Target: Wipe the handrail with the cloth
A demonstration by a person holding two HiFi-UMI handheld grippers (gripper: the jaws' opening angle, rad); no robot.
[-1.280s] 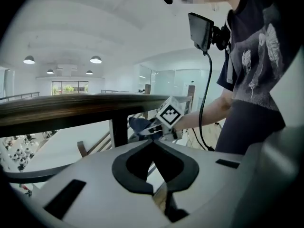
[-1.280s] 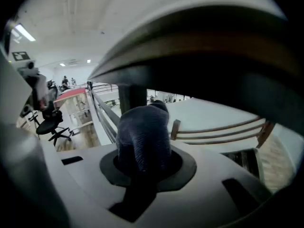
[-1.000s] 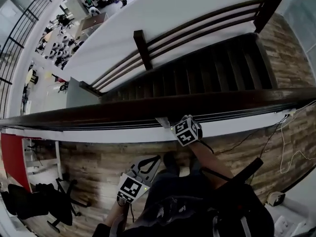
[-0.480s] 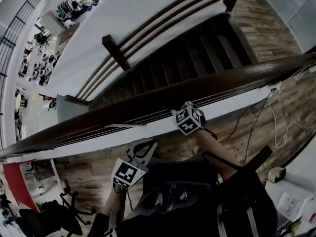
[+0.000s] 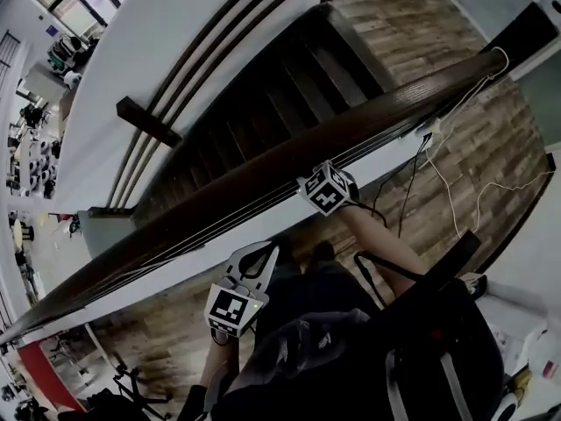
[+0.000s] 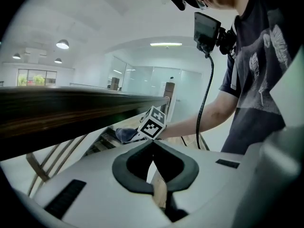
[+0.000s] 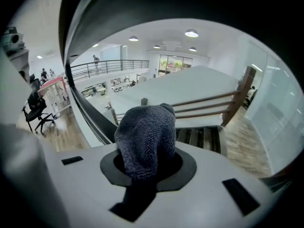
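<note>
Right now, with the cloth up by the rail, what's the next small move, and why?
Probably slide the right gripper along the handrail, cloth pressed on: it is shut on the cloth beside the handrail, which runs on both ways.

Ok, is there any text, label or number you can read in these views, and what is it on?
No readable text in any view.
Right marker cube: a black-and-white square pattern only, no letters.
Left marker cube: the same kind of pattern, no letters.
Person's shirt print: a graphic, too blurred to read.
</note>
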